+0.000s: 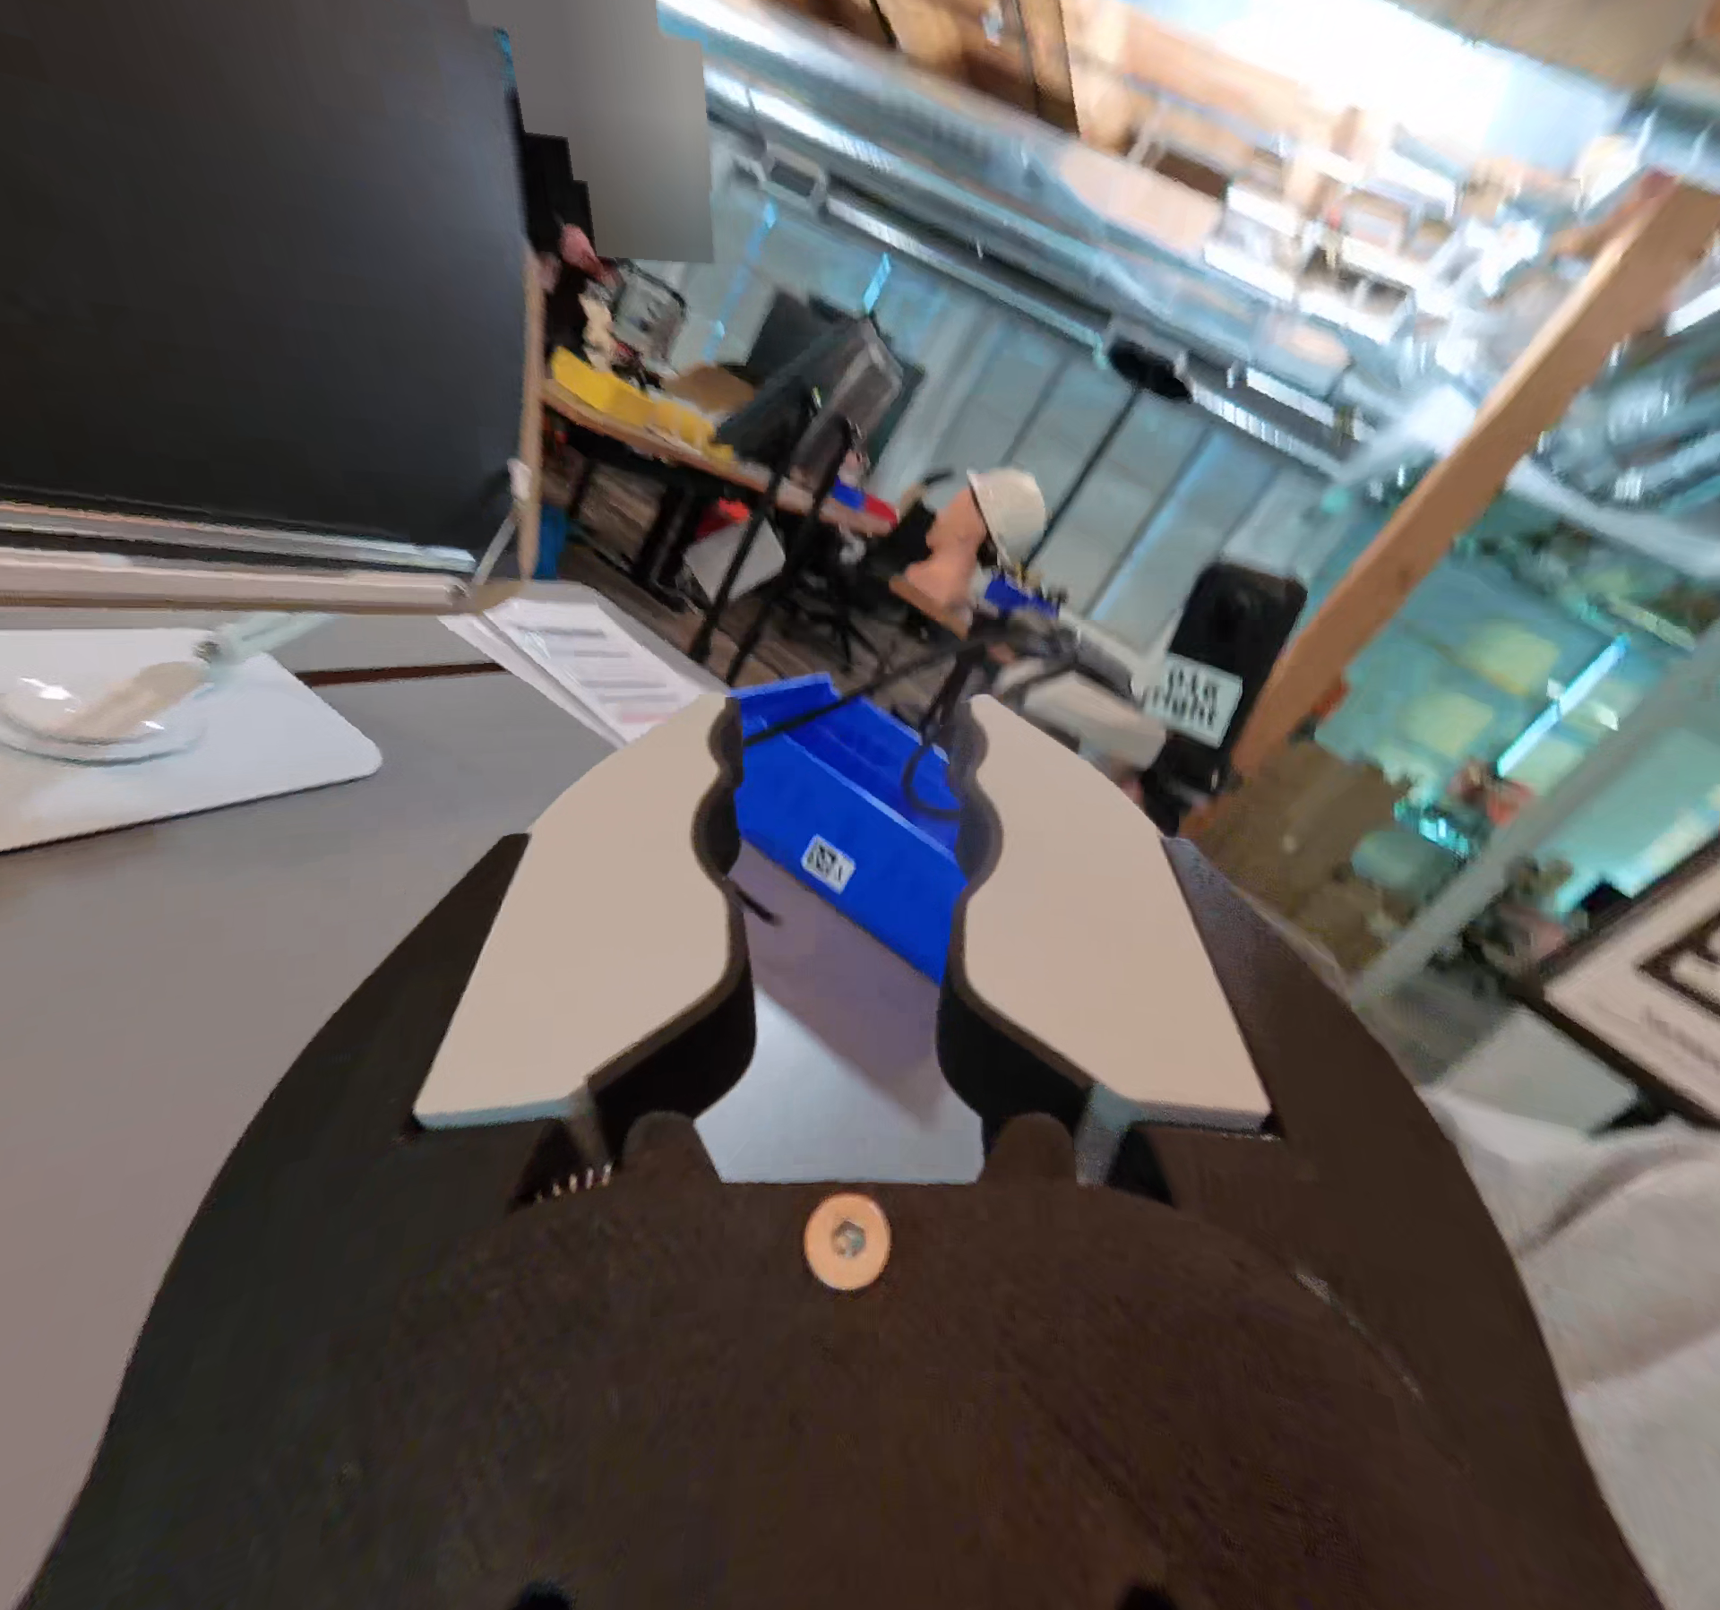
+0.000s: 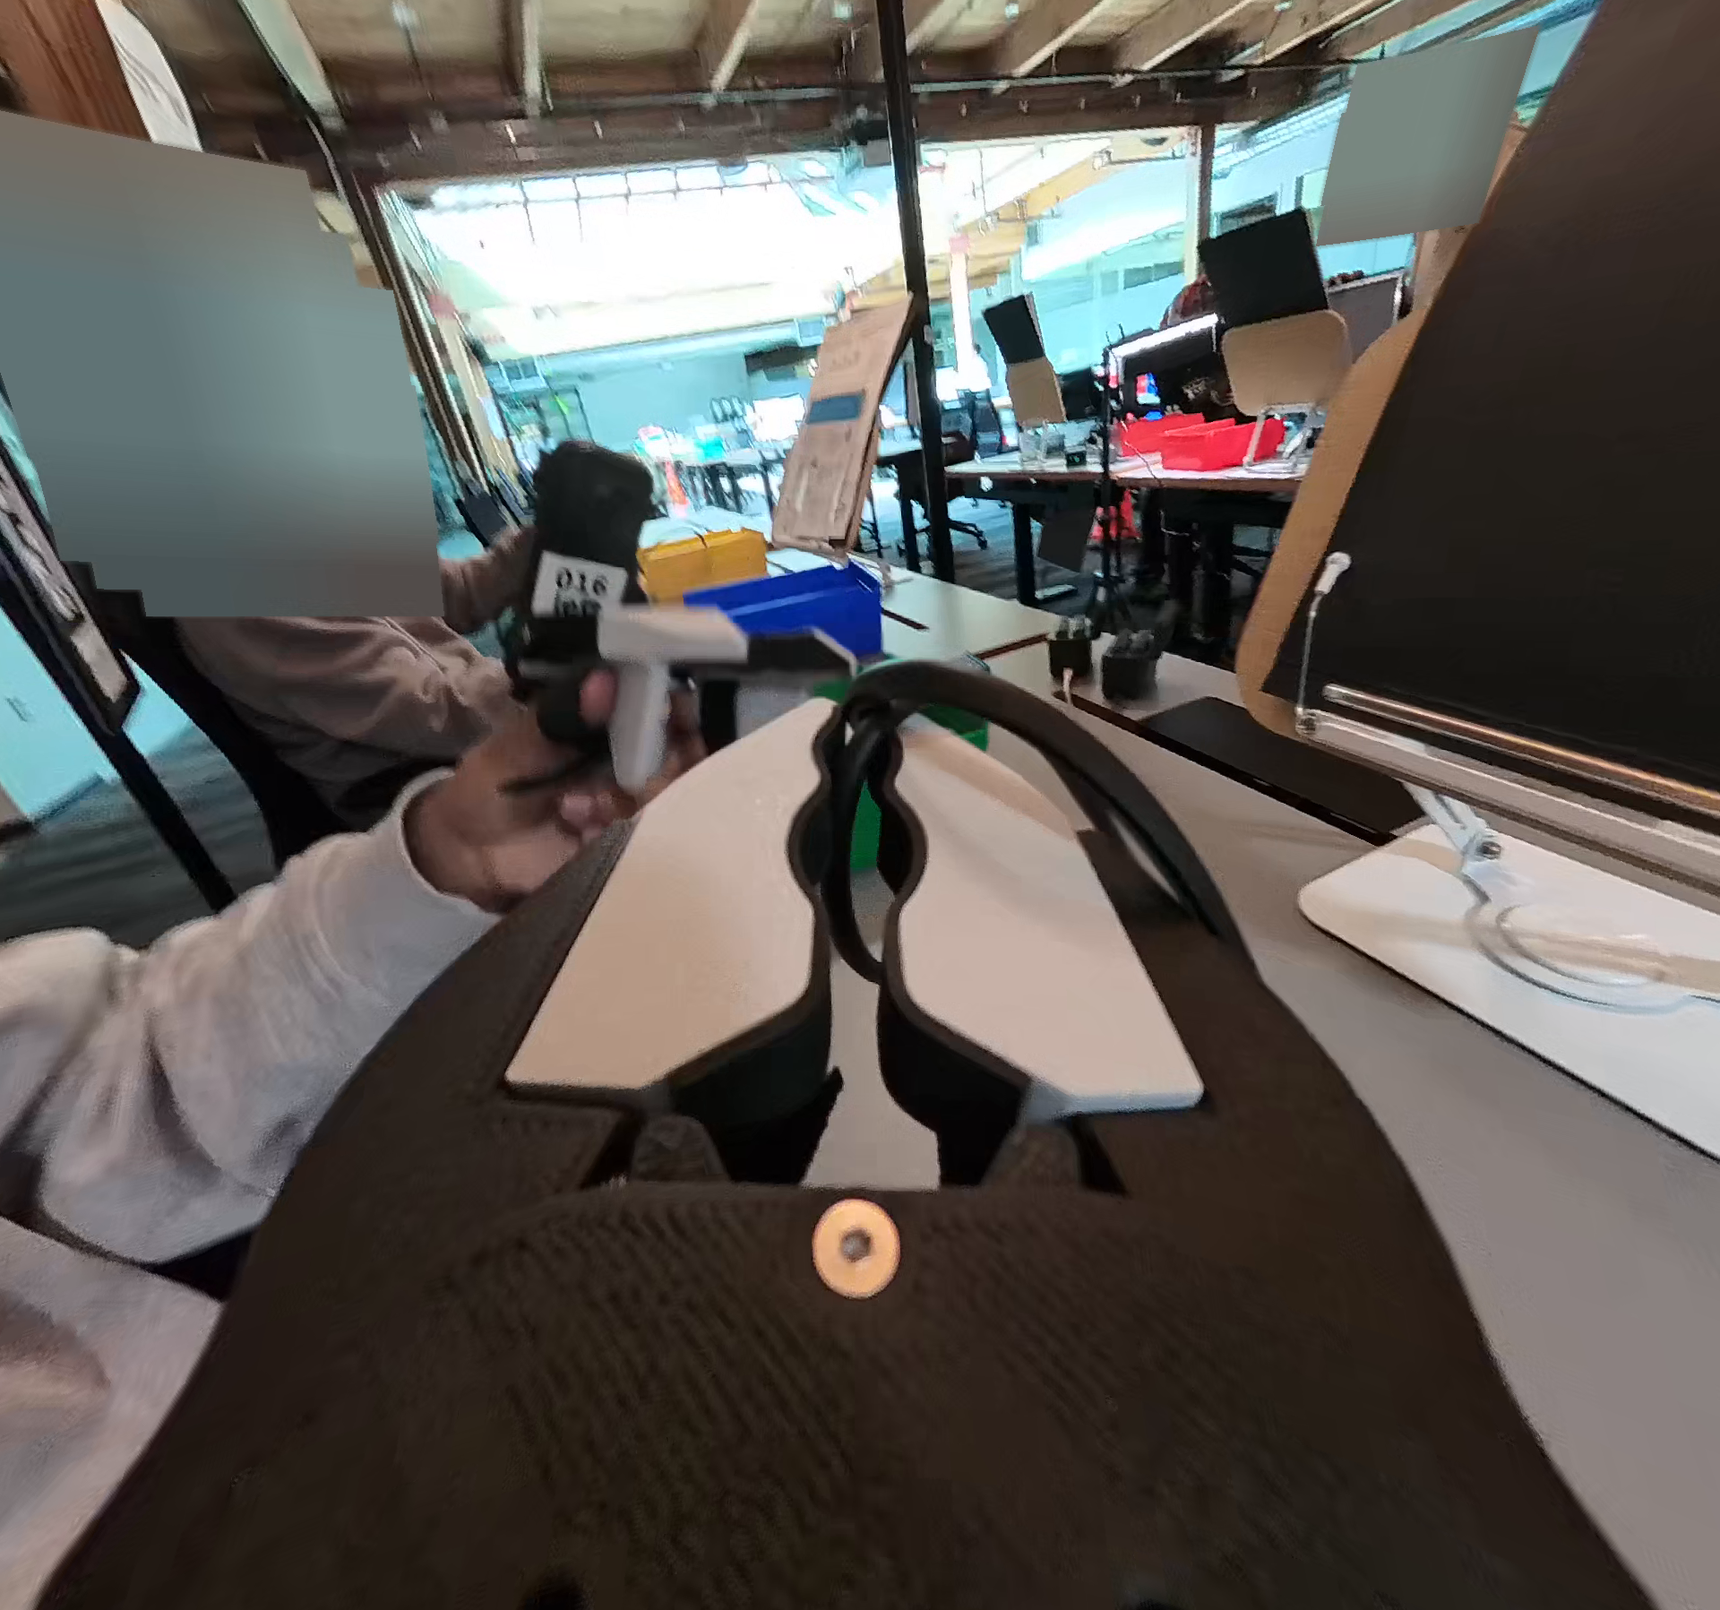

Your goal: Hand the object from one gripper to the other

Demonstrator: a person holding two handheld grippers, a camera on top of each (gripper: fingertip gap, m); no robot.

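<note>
The object is a black cable [image 2: 1098, 765], bent into a loop. My right gripper [image 2: 856, 732] is shut on it near the fingertips, and the loop arches up and off to the right. My left gripper [image 2: 824, 648], held in a person's hand [image 2: 521, 821], points at the top of the loop from the left. In the left wrist view my left gripper [image 1: 852, 728] is open and empty. The cable [image 1: 935, 732] hangs just inside its right fingertip. I cannot tell whether it lies between the fingers or just beyond them.
A blue bin [image 1: 838, 811] stands on the grey table [image 1: 233, 960] ahead of the left gripper, with a green bin [image 2: 861, 821] and a yellow bin [image 2: 703, 560] nearby. A dark screen on a white-based stand [image 2: 1489, 942] stands at the right. Papers [image 1: 586, 662] lie near the table edge. My hands' fingertips stand some 10 cm from each other.
</note>
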